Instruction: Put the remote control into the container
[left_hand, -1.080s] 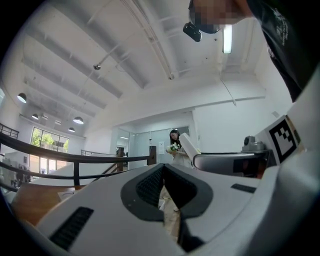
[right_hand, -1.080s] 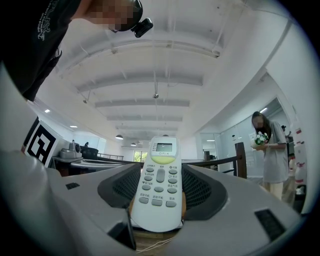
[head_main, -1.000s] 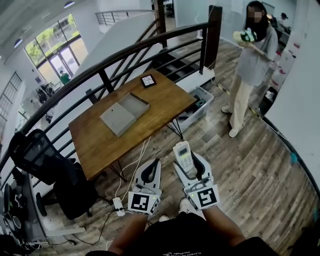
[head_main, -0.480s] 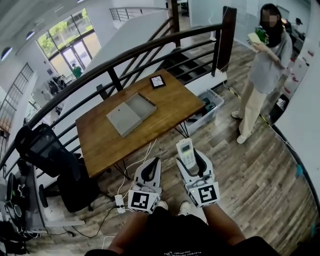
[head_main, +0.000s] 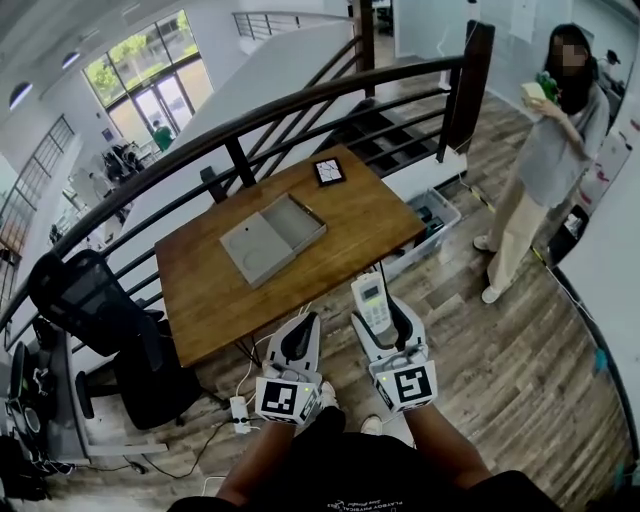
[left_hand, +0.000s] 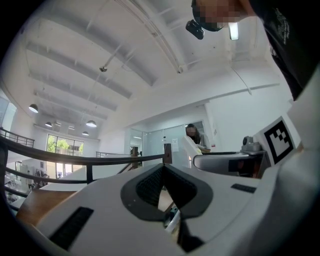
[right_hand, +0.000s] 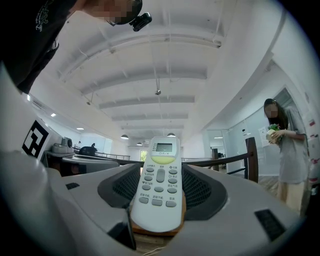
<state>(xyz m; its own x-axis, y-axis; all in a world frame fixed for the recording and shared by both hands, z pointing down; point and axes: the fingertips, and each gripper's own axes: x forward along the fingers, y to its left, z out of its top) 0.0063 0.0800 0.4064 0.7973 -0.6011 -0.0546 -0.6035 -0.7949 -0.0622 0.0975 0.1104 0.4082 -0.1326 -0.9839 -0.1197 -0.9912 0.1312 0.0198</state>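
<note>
A white remote control with a small screen and grey buttons stands up between the jaws of my right gripper, which is shut on it. In the right gripper view the remote control fills the gap, buttons facing the camera, with the right gripper closed on its sides. My left gripper hangs beside it, shut on nothing; the left gripper shows its tips meeting. The grey shallow container lies open on the wooden table, ahead of both grippers and apart from them.
A black marker tile lies at the table's far corner. A curved black railing runs behind the table. A black office chair stands left, a plastic crate under the table's right end, a person far right. A power strip lies on the floor.
The table and container have come nearer and lower in the head view. Both grippers keep their pose, the remote still held in the right one.
</note>
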